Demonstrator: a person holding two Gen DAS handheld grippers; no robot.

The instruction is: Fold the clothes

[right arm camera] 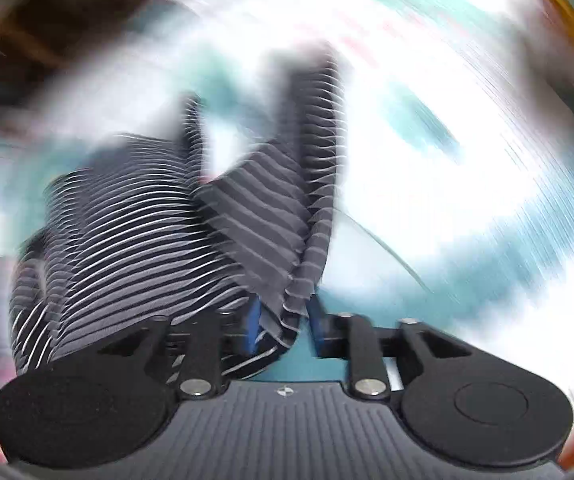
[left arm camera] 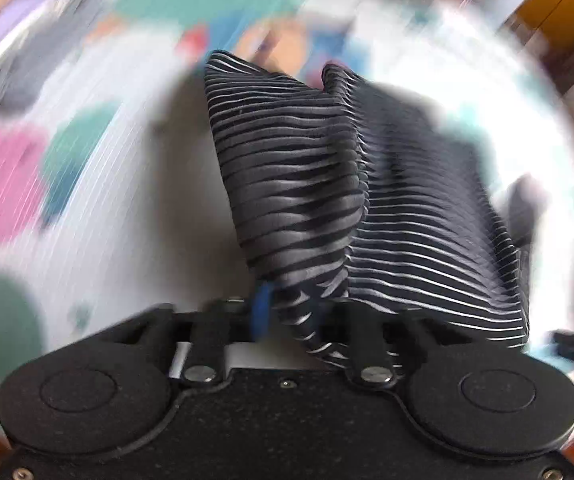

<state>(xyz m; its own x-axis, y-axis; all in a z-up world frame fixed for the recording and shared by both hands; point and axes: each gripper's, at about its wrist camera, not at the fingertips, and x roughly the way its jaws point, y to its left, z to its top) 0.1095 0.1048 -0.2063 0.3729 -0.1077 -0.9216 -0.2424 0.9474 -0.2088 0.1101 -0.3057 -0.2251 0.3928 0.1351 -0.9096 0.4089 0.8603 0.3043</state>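
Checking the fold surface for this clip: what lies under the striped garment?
Under the striped garment shows a blurred white cover with teal and pink patches. Whatever lies directly beneath the cloth is covered. Cloth sits between both the left gripper's and the right gripper's pads.

The left gripper (left arm camera: pixel 287 320) has a speckled matte black body with two round black discs, black link arms pinned by silver screws, and a blue pad on one of its fingers (left arm camera: pixel 262 312). The right gripper (right arm camera: pixel 283 324) looks alike, but its centre plate is ribbed grey, and both fingers (right arm camera: pixel 252 328) carry blue pads.
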